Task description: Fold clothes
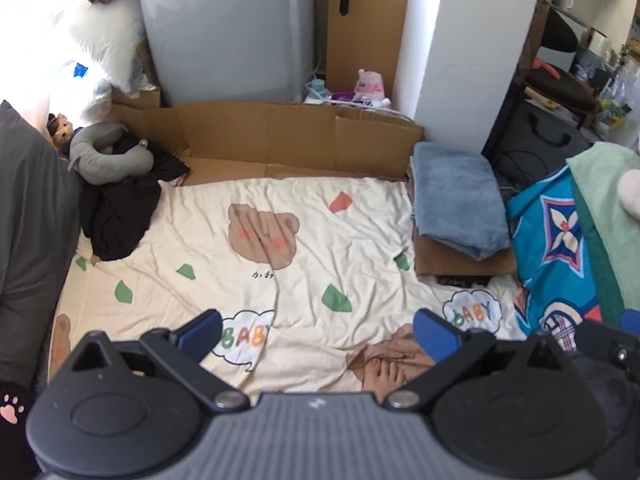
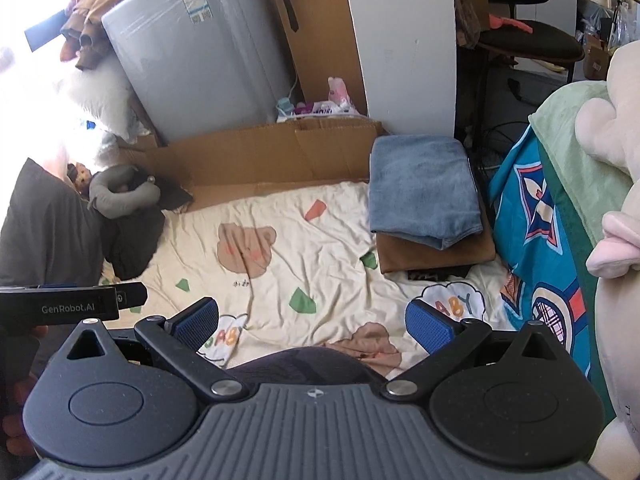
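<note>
Both grippers are being held above the cream bear-print sheet (image 1: 312, 216), jaws spread wide with nothing between them: the left gripper (image 1: 318, 334) and the right gripper (image 2: 312, 320). Folded clothes are being kept stacked at the sheet's far right edge, a blue towel (image 1: 456, 196) lying on a brown garment (image 2: 440, 252). A dark garment (image 1: 116, 216) is being left crumpled at the far left.
</note>
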